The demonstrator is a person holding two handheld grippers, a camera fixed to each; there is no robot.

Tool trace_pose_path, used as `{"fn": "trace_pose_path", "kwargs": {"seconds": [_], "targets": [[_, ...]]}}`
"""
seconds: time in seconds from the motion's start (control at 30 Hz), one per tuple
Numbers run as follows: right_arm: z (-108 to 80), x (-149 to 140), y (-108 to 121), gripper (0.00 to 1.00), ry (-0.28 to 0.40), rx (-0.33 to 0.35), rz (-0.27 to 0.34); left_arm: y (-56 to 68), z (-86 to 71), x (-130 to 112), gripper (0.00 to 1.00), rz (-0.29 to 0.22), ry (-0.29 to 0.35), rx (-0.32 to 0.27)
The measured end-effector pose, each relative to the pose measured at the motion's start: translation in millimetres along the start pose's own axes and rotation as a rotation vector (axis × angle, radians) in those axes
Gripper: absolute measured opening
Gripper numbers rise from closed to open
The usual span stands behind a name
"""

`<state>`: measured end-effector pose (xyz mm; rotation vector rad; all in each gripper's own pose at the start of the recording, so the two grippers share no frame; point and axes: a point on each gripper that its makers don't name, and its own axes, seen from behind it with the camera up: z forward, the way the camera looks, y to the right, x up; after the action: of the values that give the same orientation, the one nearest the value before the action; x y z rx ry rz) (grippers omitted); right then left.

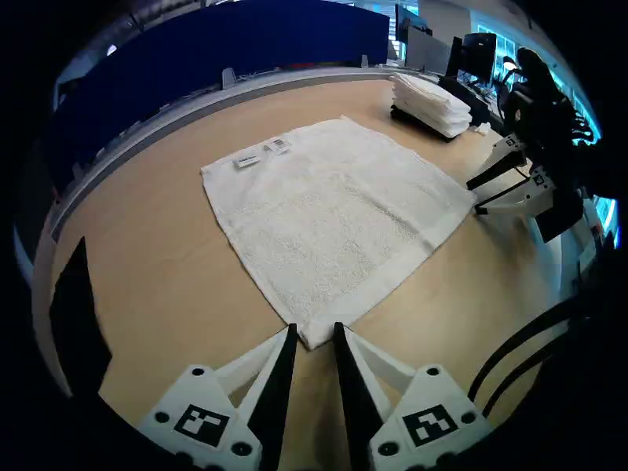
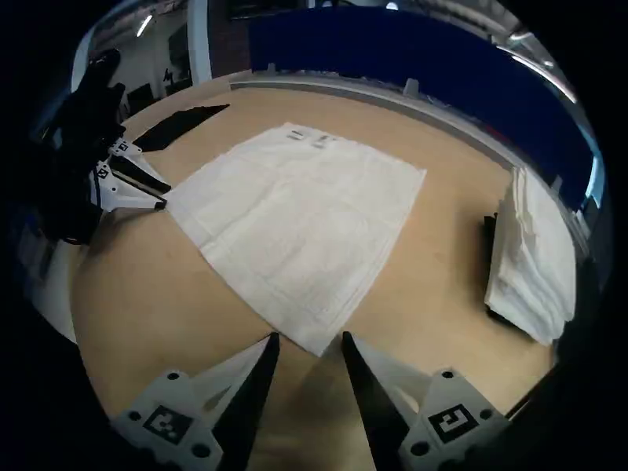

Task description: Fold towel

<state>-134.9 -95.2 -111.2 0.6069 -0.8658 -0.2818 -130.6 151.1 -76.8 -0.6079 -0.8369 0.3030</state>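
Observation:
A white towel lies spread flat on the wooden table, two small labels at its far edge. My left gripper stands open low over the table, with the towel's near corner lying between its fingertips. My right gripper, held by a dark-gloved hand, is open at the towel's right corner. In the right gripper view the towel reaches towards my right gripper, open with a corner between its tips. The left gripper sits at the towel's left corner.
A stack of folded white towels rests on a dark tray at the table's far side. A black cloth lies near the table edge. A blue partition runs behind the table.

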Motion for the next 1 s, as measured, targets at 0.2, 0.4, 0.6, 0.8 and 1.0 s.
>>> {"fn": "trace_pose_path", "kwargs": {"seconds": [0.2, 0.4, 0.6, 0.8, 1.0], "targets": [[-1.3, -1.1, 1.0, 0.48, 0.008, -0.009, 0.013, 1.0, -1.0, -0.4, 0.29, -0.015, -0.002, 0.003], [-1.1, -0.7, 4.0, 0.40, 0.009, -0.015, 0.025, 0.1, -1.8, -0.9, 0.26, -0.001, -0.011, -0.002], [-0.7, -1.2, 4.4, 0.40, 0.008, -0.018, 0.021, 0.1, -3.3, -1.6, 0.25, 0.003, -0.011, -0.001], [-0.4, -1.0, 5.8, 0.32, -0.002, -0.023, 0.026, -0.1, -2.9, -0.7, 0.22, 0.018, -0.010, -0.001], [-0.6, -0.5, 4.1, 0.19, -0.004, -0.025, 0.016, -0.2, -1.3, 0.0, 0.14, 0.058, -0.002, 0.016]]}}
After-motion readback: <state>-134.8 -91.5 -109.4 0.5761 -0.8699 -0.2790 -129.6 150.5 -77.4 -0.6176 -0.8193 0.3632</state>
